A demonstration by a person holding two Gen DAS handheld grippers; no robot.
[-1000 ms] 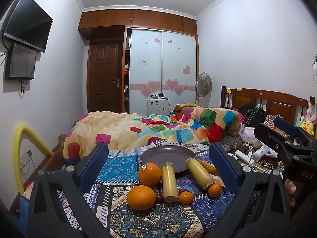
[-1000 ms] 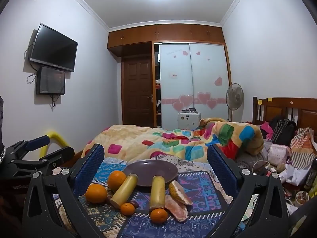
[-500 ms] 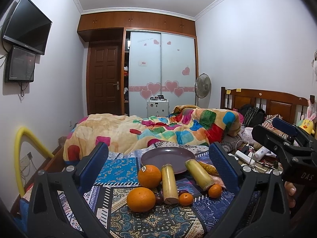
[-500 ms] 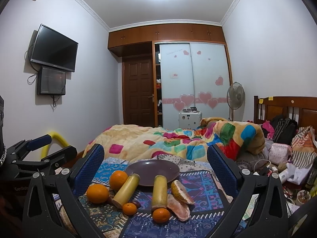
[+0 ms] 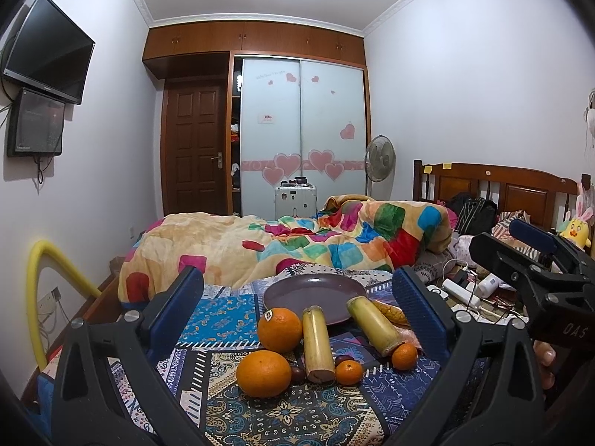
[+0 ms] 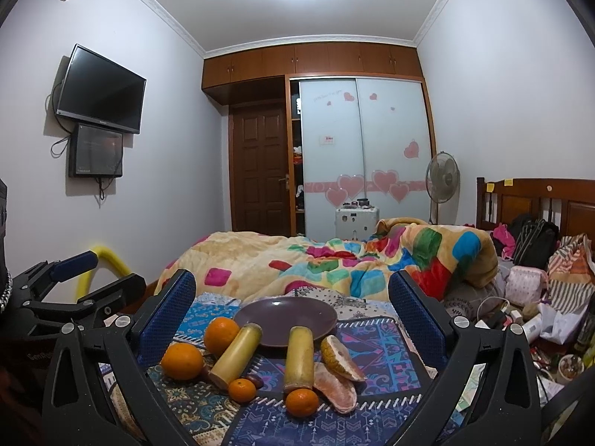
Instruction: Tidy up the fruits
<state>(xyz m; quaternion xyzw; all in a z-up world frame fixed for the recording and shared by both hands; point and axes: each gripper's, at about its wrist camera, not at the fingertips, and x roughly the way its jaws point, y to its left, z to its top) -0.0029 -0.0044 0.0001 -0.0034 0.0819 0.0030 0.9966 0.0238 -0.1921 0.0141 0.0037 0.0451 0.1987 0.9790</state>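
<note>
- Your left tongs (image 5: pixel 297 308) were released, the blue pads wide apart, with nothing between them.
- Your right tongs (image 6: pixel 292 306) were released too and held nothing.
- The fruits lay on the patterned cloth (image 5: pixel 297 412) on the bed, just before the purple plate (image 5: pixel 316 291), which had nothing on it.
- Two big oranges (image 5: pixel 264 373) were on the left side, near each other.
- Two yellow sticks (image 5: pixel 317 343) lay side by side, their far ends touching the plate rim.
- Two small mandarins (image 6: pixel 302 402) sat at the near ends of the sticks.
- Peeled citrus pieces (image 6: pixel 334 386) lay right of the sticks.
</note>
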